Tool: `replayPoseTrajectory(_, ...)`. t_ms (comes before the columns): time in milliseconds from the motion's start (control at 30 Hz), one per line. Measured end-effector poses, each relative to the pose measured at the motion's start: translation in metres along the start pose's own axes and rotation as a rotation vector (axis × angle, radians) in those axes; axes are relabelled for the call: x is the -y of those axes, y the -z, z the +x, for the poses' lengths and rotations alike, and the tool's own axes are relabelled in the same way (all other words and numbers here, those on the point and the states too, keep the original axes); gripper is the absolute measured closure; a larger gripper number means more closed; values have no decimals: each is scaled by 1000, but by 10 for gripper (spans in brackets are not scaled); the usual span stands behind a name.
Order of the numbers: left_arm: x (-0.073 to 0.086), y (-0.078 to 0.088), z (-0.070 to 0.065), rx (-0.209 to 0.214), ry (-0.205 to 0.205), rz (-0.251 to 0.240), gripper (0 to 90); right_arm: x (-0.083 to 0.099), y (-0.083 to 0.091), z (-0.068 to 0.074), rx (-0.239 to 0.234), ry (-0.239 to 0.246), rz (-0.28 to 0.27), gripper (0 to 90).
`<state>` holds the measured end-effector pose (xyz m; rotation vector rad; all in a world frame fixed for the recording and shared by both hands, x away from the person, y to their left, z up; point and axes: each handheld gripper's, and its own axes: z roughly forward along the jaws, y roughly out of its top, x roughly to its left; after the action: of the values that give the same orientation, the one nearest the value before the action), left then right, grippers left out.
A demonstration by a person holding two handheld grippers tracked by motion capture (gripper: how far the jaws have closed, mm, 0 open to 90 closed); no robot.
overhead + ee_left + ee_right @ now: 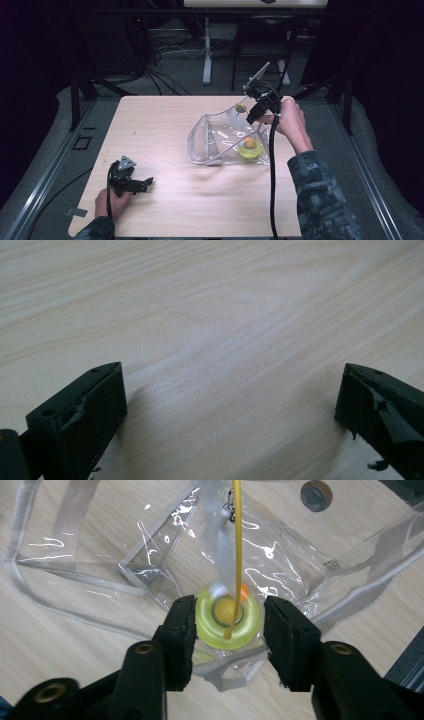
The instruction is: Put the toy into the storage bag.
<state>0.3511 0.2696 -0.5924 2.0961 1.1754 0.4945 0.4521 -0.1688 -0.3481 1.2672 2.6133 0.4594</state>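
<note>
Clear plastic forms the bag [220, 142] lying on my pale wooden table [165, 125], right of centre. Inside it, near its right corner, sits a yellow-green ring-shaped object [249, 148] with an orange centre. My right gripper [254, 116] hangs above the bag's upper right edge, tilted down toward it. Along its own jaws, the yellow-green ring [229, 616] appears between the two black pads with a visible gap on either side, and the bag's clear wall [280, 555] spreads beyond; the jaws are parted and grasp nothing. A thin yellow strip [237, 540] runs down to the ring's centre. My left gripper [134, 184] rests on the table near its front left corner, well apart from the bag, its jaws spread wide over bare wood [215, 325] and released.
</note>
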Motion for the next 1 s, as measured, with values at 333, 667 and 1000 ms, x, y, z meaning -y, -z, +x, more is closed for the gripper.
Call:
replayPoseTrajectory(333,0,0,0,-2,0,1,0,18,18,-4,6,-5,-64,279)
replayPoseTrajectory(667,0,0,0,-3,2,0,1,43,31,-7,13,-20,-125,170)
replayPoseTrajectory(1000,0,0,0,-3,2,4,1,79,37,-17,42,-67,-167,108)
